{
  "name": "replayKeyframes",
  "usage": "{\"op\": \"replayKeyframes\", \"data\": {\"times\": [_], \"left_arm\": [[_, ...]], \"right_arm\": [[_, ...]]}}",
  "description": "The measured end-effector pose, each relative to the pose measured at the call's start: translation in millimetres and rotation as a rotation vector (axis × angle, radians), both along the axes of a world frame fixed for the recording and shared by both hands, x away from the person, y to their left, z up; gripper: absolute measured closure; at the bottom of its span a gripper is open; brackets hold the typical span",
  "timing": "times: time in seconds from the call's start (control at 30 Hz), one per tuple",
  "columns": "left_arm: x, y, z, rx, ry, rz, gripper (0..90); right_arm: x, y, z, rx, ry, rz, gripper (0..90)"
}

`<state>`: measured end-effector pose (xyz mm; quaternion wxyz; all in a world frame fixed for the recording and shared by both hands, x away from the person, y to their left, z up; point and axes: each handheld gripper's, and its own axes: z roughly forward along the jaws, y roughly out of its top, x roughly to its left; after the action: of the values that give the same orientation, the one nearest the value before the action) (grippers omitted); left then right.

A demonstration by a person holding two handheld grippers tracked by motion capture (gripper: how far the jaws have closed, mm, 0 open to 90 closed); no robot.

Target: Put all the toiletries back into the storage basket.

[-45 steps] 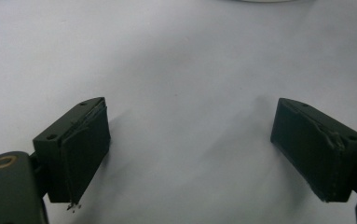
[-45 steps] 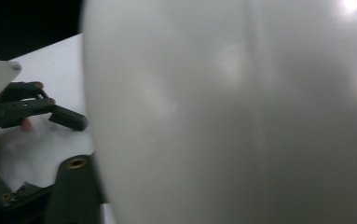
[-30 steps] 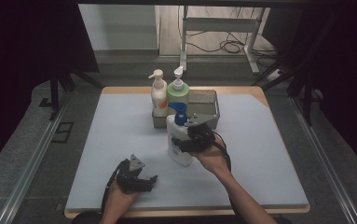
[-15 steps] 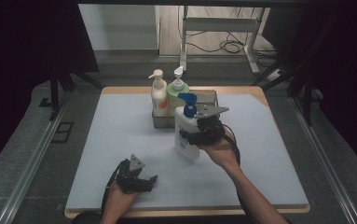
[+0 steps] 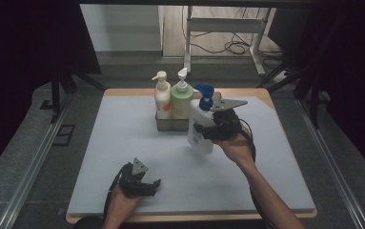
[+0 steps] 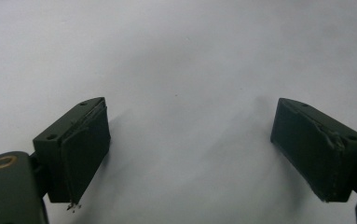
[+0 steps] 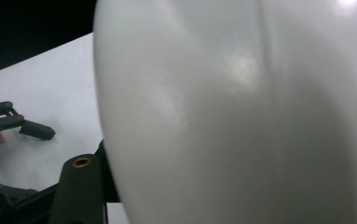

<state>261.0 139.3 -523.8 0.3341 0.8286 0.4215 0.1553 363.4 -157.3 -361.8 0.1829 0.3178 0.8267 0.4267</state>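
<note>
High view has your right gripper (image 5: 207, 130) clamping the white bottle (image 5: 200, 128) clear of the table (image 5: 123, 143), seemingly for the basket (image 5: 165, 125), while your left gripper (image 5: 152, 186) rests spread and empty

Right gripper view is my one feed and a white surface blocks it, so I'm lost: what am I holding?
Observer: A white pump bottle with a blue pump top, clamped by the right hand-held gripper and lifted off the table.
Operator: Where is it relative to anything else?
Observer: Just in front of a grey metal basket holding two other pump bottles.
Operator: And the left hand-held gripper?
Observer: The left hand-held gripper rests near the table's front edge, jaws wide open, nothing between them.
</note>
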Motion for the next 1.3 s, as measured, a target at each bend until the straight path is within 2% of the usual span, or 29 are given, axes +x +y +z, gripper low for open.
{"op": "replayKeyframes", "data": {"times": [0.47, 0.83, 1.3], "left_arm": [[0.0, 0.0, 0.0, -0.001, 0.0, 0.0, 11.7], [0.0, 0.0, 0.0, -0.001, 0.0, 0.001, 11.7], [0.0, -0.1, 0.0, -0.002, 0.0, 0.001, 11.7]], "right_arm": [[15.8, -15.0, 16.8, 0.0, -0.022, -0.058, 37.7], [32.4, -22.9, 22.8, 0.011, -0.037, -0.112, 37.7], [53.5, -19.5, 30.0, 0.011, -0.06, -0.15, 37.8]]}}
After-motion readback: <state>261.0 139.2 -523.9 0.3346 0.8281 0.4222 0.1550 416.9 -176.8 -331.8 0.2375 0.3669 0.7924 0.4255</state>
